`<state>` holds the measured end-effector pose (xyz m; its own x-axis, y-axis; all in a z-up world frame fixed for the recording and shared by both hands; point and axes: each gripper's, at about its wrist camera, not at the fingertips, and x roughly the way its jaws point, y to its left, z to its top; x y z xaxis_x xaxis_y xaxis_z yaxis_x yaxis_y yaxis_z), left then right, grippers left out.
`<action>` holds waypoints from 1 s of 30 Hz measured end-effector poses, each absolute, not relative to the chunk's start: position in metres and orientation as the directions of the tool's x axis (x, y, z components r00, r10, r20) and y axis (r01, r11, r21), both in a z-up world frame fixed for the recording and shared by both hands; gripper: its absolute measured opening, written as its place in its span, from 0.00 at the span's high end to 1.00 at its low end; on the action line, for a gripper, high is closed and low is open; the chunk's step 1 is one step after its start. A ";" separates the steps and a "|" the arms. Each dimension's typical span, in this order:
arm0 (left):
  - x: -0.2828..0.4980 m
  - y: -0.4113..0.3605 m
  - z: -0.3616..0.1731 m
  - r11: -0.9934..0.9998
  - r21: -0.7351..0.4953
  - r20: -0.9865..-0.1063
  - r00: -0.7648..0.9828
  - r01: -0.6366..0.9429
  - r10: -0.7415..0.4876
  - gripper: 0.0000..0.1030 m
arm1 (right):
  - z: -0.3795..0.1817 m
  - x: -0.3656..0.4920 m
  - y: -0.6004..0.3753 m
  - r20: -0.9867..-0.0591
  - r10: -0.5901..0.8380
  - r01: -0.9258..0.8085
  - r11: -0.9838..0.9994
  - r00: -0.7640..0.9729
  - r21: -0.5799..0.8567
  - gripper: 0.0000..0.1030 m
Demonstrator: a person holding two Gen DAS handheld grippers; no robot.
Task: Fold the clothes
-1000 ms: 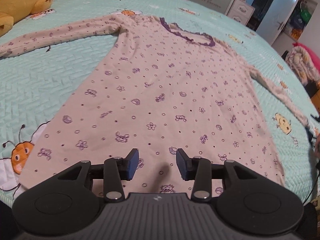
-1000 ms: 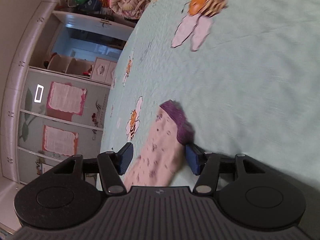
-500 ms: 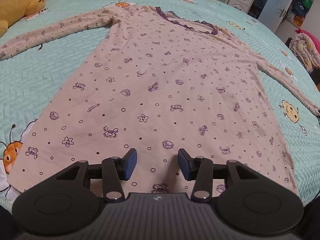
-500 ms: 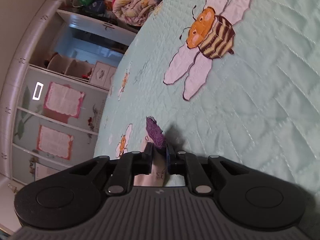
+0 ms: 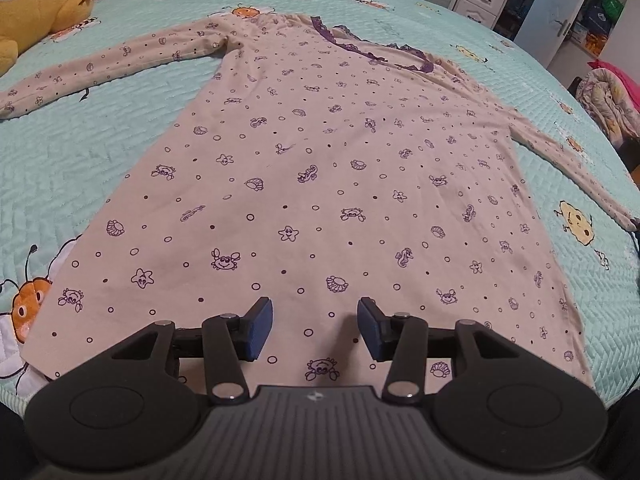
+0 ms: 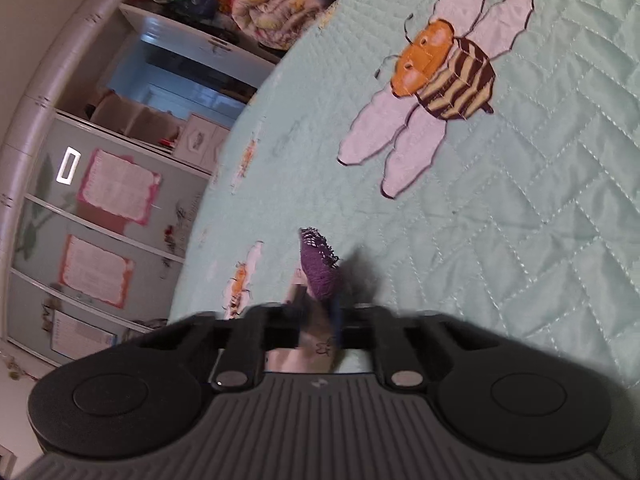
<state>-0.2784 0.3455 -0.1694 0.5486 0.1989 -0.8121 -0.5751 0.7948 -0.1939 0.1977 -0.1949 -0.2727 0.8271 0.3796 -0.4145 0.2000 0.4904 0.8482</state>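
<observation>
A pale pink long-sleeved nightdress (image 5: 320, 168) with purple sea-creature print and a purple lace collar (image 5: 372, 50) lies flat on the bed, both sleeves spread out. My left gripper (image 5: 316, 330) hovers over its hem, jaws open, nothing between the blue pads. The right sleeve runs to the bed's right side, ending in a purple cuff (image 5: 633, 223). In the right wrist view my right gripper (image 6: 320, 312) is shut on that sleeve end, the purple lace cuff (image 6: 318, 262) sticking out beyond the fingertips.
The bed has a mint quilted cover (image 5: 80, 152) with bee patches (image 6: 436, 80). A yellow plush toy (image 5: 36, 12) sits at the far left. Wardrobe doors (image 6: 104, 216), drawers (image 5: 482, 0) and a pile of bedding (image 5: 608, 100) stand beyond the bed's right edge.
My right gripper closed on the sleeve cuff, which lay loose between its open jaws a second ago. The left gripper's view drew back slightly, showing more of the hem.
</observation>
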 end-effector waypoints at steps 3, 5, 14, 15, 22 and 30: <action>-0.283 0.349 -0.171 0.787 -0.201 -0.811 0.549 -0.583 0.199 0.52 | -0.265 0.191 -0.193 -0.397 0.367 0.183 0.498 0.841 0.848 0.97; -0.285 0.351 -0.171 0.783 -0.210 -0.810 0.553 -0.586 0.197 0.52 | -0.254 0.189 -0.193 -0.383 0.357 0.165 0.510 0.852 0.844 0.97; -0.297 0.357 -0.170 0.769 -0.261 -0.787 0.590 -0.584 0.181 0.50 | -0.169 0.178 -0.127 -0.305 0.397 -0.034 0.656 0.866 0.754 0.97; -0.300 0.359 -0.170 0.764 -0.269 -0.783 0.595 -0.587 0.181 0.50 | -0.159 0.176 -0.110 -0.293 0.422 -0.070 0.661 0.858 0.747 0.97; -0.327 0.375 -0.173 0.720 -0.338 -0.758 0.629 -0.606 0.174 0.49 | -0.093 0.149 0.029 -0.233 0.593 -0.322 0.678 0.770 0.661 0.97; -0.354 0.387 -0.181 0.693 -0.431 -0.714 0.687 -0.579 0.130 0.49 | -0.052 0.103 0.184 -0.227 0.757 -0.513 0.600 0.613 0.614 0.97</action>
<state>-0.3539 0.3867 -0.1806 0.6875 0.1300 -0.7145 -0.5786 0.6927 -0.4307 0.1029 0.1845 -0.0522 0.6132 0.7565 -0.2272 -0.5128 0.6000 0.6140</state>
